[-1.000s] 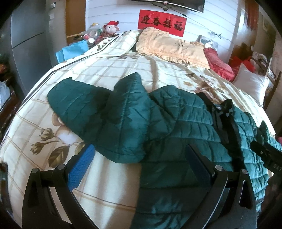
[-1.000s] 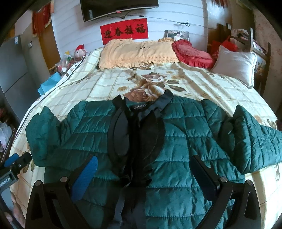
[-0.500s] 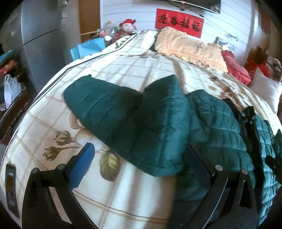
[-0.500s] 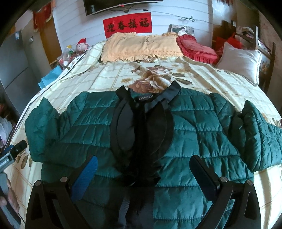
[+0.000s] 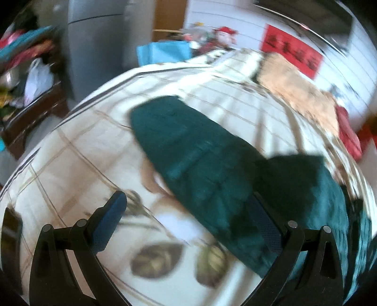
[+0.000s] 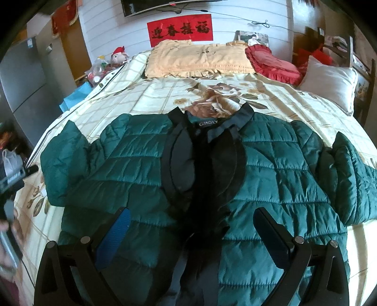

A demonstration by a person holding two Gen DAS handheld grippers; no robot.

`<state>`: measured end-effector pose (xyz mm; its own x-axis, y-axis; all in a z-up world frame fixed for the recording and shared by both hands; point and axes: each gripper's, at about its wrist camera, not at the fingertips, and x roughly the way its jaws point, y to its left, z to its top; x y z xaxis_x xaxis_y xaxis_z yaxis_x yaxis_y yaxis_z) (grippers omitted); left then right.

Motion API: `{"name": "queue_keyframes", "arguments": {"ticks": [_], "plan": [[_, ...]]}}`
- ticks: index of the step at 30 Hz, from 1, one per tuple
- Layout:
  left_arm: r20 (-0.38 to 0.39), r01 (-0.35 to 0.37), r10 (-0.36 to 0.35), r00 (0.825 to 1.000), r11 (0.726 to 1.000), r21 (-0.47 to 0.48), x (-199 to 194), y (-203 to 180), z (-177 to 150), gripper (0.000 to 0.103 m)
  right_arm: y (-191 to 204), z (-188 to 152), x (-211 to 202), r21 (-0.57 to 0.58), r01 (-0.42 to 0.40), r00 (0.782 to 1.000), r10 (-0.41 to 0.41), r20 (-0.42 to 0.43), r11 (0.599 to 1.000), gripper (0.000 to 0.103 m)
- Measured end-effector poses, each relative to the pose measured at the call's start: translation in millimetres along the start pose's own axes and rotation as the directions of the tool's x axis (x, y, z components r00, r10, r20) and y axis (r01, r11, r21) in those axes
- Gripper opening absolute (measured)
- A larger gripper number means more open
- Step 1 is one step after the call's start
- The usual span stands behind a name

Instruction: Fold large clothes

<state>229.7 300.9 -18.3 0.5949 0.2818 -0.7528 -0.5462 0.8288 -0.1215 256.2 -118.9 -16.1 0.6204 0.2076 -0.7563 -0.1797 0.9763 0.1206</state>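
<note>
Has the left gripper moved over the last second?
Yes. The left gripper swung left: the green jacket slid rightward in its view, exposing more bedspread.

Left wrist view motion-blurred throughout, jacket (image 5: pixel 207 169) quilting smeared, its hem cut off at right wrist view's bottom edge

You see a big green puffy jacket (image 6: pixel 271 169) lying flat, front up, on the near half. Its black collar points far, and both sleeves (image 5: pixel 188 150) are bent.

bedroom in daylight
white plank wall (image 6: pixel 235 21) with a red banner (image 6: pixel 180 29); floral quilted bed (image 6: pixel 212 94), grey cabinet (image 6: pixel 21 77) at left.
</note>
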Motion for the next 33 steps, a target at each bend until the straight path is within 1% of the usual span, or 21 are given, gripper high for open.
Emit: {"name": "queue_keyframes", "arguments": {"ticks": [2, 4, 9, 13, 18, 21, 25, 27, 28, 30, 32, 33], "plan": [[-0.007, -0.028, 0.028, 1.000, 0.999, -0.045, 10.9, 14.6, 10.8, 0.102, 1.3, -1.9, 0.8, 0.001, -0.010, 1.000, 0.010, -0.008, 1.000, 0.103], [-0.010, -0.038, 0.038, 0.999, 0.996, -0.081, 21.8, 26.1, 19.5, 0.102, 4.3, -3.7, 0.9, -0.003, -0.019, 1.000, 0.019, -0.013, 1.000, 0.103], [-0.033, -0.083, 0.079, 0.996, 0.985, -0.154, 50.4, 44.1, 34.7, 0.102, 12.3, -8.5, -1.2, -0.018, -0.047, 0.999, 0.047, -0.017, 0.999, 0.103], [-0.001, -0.109, 0.110, 0.994, 0.978, -0.176, 63.6, 50.2, 44.6, 0.102, 17.2, -11.0, -2.8, -0.035, -0.061, 0.998, 0.060, -0.025, 0.997, 0.103], [-0.023, -0.115, 0.113, 0.993, 0.979, -0.170, 81.6, 45.6, 52.1, 0.102, 21.0, -13.7, -2.7, -0.033, -0.077, 0.997, 0.076, -0.030, 0.996, 0.103], [-0.060, -0.113, 0.104, 0.993, 0.978, -0.174, 94.6, 41.8, 52.7, 0.102, 23.3, -14.6, -0.3, -0.038, -0.079, 0.996, 0.078, -0.041, 0.996, 0.103], [-0.093, -0.101, 0.083, 0.992, 0.974, -0.205, 106.0, 43.8, 50.3, 0.102, 24.4, -16.5, -1.0, -0.044, -0.077, 0.996, 0.074, -0.048, 0.996, 0.103], [-0.096, -0.088, 0.068, 0.993, 0.971, -0.224, 107.5, 45.8, 48.3, 0.102, 23.7, -17.8, -1.6, -0.047, -0.075, 0.996, 0.073, -0.049, 0.996, 0.103], [-0.084, -0.087, 0.070, 0.994, 0.971, -0.223, 106.3, 45.5, 47.9, 0.102, 23.0, -17.8, -1.7, -0.046, -0.074, 0.996, 0.072, -0.050, 0.996, 0.103], [-0.083, -0.084, 0.067, 0.994, 0.973, -0.215, 107.2, 44.1, 48.4, 0.102, 22.2, -18.8, -1.5, -0.040, -0.071, 0.996, 0.069, -0.051, 0.997, 0.103], [-0.080, -0.076, 0.061, 0.995, 0.975, -0.207, 108.4, 42.6, 49.5, 0.099, 21.6, -19.3, -0.1, -0.037, -0.072, 0.996, 0.069, -0.058, 0.997, 0.103], [-0.075, -0.075, 0.061, 0.995, 0.977, -0.201, 108.3, 41.5, 49.8, 0.093, 22.1, -19.5, -0.1, -0.038, -0.072, 0.996, 0.070, -0.060, 0.997, 0.103]]}}
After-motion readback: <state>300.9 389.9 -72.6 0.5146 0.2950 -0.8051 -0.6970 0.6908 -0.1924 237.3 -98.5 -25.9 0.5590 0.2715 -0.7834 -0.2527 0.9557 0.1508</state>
